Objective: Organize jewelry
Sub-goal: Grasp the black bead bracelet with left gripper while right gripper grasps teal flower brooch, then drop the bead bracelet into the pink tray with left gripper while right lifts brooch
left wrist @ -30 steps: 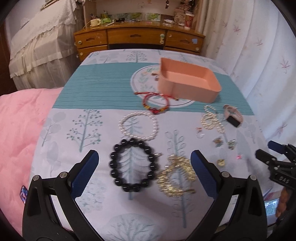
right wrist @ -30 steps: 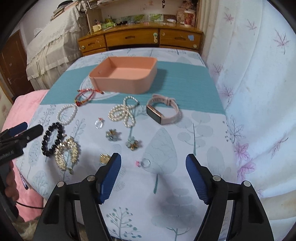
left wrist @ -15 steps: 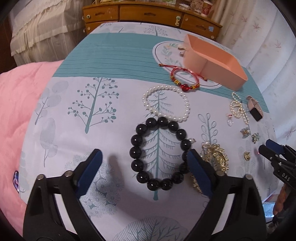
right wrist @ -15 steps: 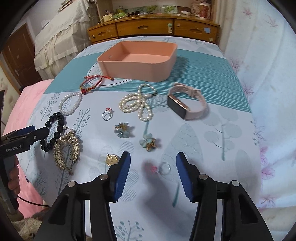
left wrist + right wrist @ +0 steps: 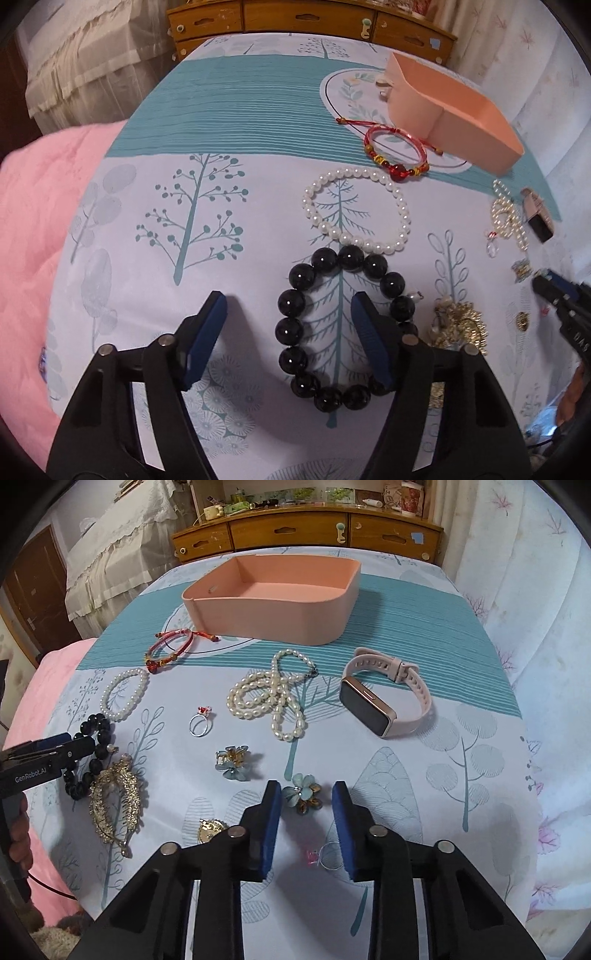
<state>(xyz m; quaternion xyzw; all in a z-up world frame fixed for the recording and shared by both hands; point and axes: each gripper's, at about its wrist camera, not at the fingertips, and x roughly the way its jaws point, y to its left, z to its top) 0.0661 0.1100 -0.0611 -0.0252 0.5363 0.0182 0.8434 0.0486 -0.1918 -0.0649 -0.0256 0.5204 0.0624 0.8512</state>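
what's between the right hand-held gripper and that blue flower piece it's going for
Nothing visible. The right hand-held gripper is open with the blue flower piece already lying between its fingertips on the cloth. The other flower clip sits apart to the left, and a ring lies under the right finger, neither blocking.

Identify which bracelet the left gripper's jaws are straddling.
The black bead bracelet: the left gripper has one jaw inside its loop, one outside. The white pearl bracelet and red cord bracelet lie farther away.
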